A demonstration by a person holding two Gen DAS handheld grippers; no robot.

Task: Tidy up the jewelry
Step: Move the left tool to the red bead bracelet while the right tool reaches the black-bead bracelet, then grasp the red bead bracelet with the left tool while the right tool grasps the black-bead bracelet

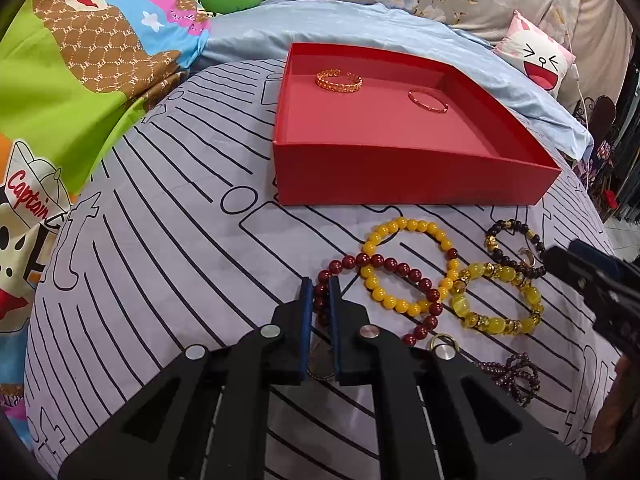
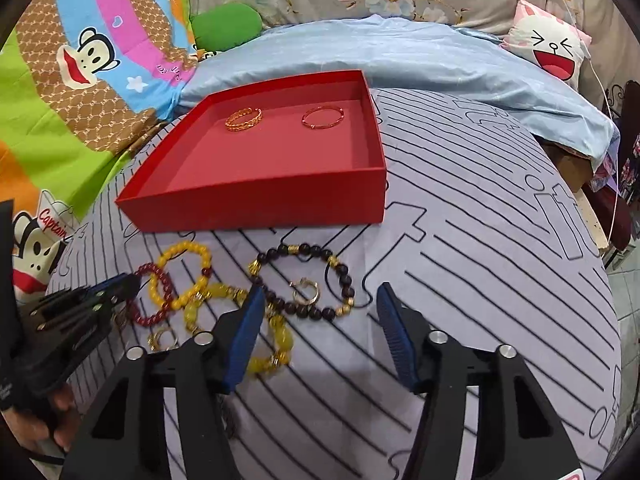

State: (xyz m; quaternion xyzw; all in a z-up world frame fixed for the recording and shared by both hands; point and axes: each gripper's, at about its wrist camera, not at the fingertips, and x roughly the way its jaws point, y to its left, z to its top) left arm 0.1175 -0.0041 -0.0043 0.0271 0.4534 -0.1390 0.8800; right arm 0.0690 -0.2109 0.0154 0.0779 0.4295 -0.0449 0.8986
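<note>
Left fingers (image 1: 320, 284): closed on the near-left arc of the dark red bead bracelet (image 1: 384, 264); beads show in the narrow gap between the blue pads.
Right fingers (image 2: 320, 304): standing apart, nothing pressed between them; the pads hang above the bed cover with the black bead bracelet (image 2: 304, 280) just ahead of the gap.
Dark red bead bracelet: lies on the bed cover (image 1: 160, 240), its far arc overlapping the opaque yellow bead bracelet (image 1: 408, 264) ahead and right of the left fingers.
Translucent yellow bracelet (image 1: 496, 296): right of the left fingers, touching the opaque yellow one; in the right wrist view it passes under the right gripper's left finger.
Black bead bracelet: ahead of the right fingers, a small gold ring (image 2: 305, 291) lying inside its loop.
Second gold ring (image 1: 442, 340): just right of the left fingers, partly hidden behind the gripper body.
Small dark bead strand (image 1: 516, 376): right of the left gripper, bunched on the cover.
Red box (image 1: 400, 176): open, well ahead of both pairs of fingers, past the bracelets.
Box contents: a gold chain-pattern bangle (image 1: 339, 80) and a thin red-gold bangle (image 1: 428, 101), apart from each other near the far wall.
</note>
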